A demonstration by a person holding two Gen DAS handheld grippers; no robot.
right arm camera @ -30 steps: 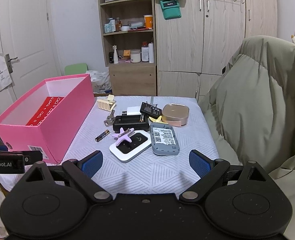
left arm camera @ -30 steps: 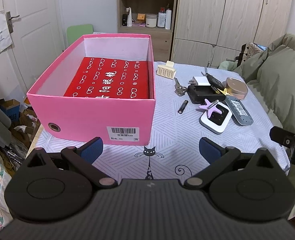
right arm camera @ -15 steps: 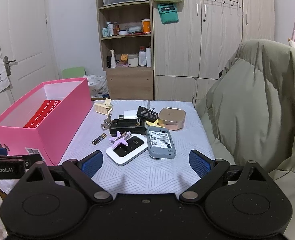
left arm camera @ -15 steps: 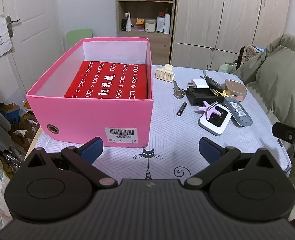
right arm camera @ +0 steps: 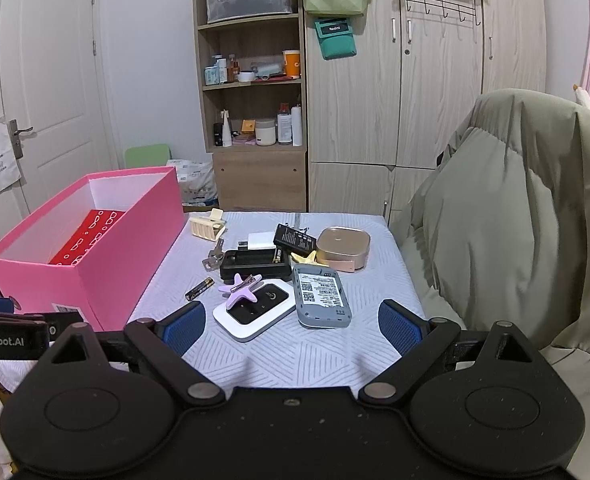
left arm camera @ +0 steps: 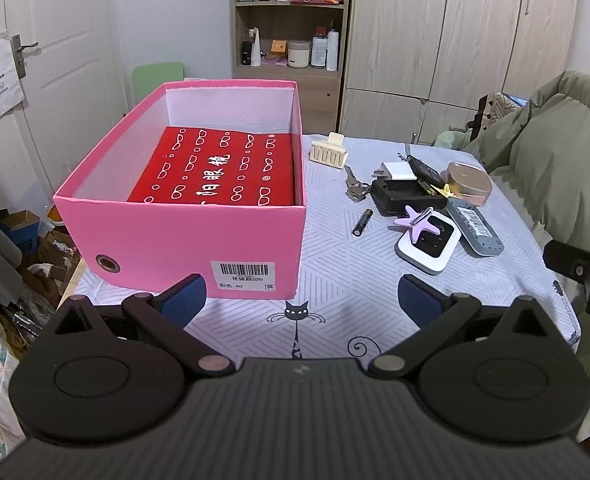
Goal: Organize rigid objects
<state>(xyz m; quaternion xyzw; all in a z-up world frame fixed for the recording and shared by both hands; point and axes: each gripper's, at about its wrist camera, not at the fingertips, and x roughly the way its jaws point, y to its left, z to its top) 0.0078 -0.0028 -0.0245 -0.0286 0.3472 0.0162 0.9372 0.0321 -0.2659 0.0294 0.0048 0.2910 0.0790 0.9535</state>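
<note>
Patterned cloth covers the tabletop (left arm camera: 355,280); your left tool (left arm camera: 301,300) and right tool (right arm camera: 291,320) hang released, empty. Cluttered small objects, purple star-shaped clip (right arm camera: 241,288) atop white router (right arm camera: 255,308), lie just ahead of the right tool; open pink cardboard box (left arm camera: 183,236) faces the left. Grabbing carelessly could topple stacked neighbours.

Table (left arm camera: 355,280) with pink box (left arm camera: 175,240), clutter.

Ahead of me a white panelled door (right arm camera: 51,92) stands left of an open wooden shelf unit (right arm camera: 251,92) and pale wood-grain wardrobes (right arm camera: 423,80); an olive padded coat (right arm camera: 515,220) drapes a chair on my right.
</note>
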